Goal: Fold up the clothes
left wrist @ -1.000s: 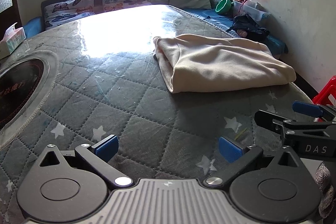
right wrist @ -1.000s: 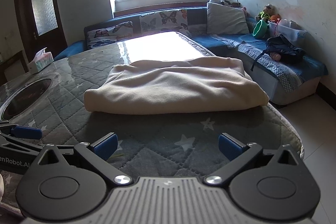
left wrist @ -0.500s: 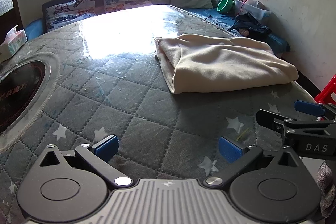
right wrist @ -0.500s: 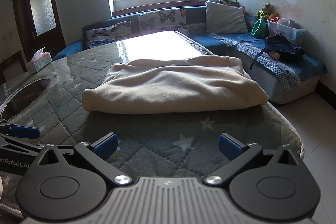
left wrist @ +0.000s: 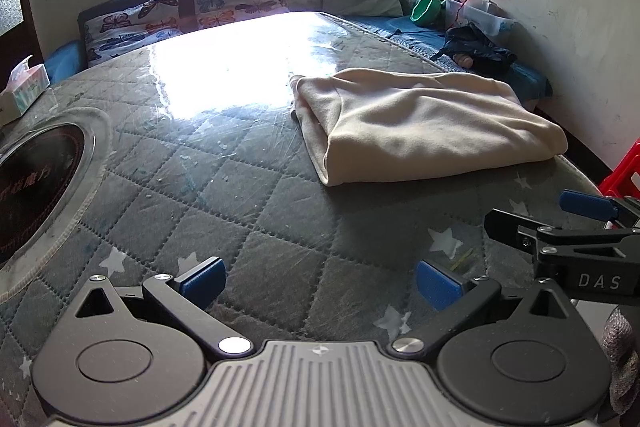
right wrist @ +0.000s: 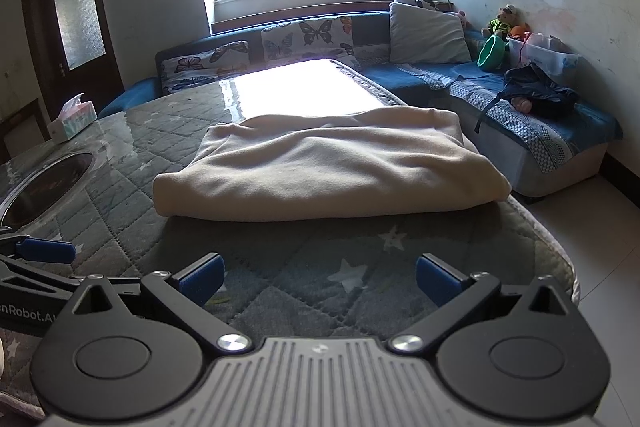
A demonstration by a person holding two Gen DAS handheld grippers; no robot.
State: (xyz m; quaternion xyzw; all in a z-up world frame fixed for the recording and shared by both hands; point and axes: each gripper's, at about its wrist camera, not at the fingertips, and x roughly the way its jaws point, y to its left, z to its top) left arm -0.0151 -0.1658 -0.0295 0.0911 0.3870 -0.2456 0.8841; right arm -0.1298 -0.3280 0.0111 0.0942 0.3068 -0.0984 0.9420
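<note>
Cream garment folded into thick rectangle on quilted table, left gripper and right gripper spread apart, empty

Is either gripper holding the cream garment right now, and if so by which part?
Nothing is held. The left gripper and right gripper are both open and empty, short of the folded cream garment lying on the quilted table.
</note>
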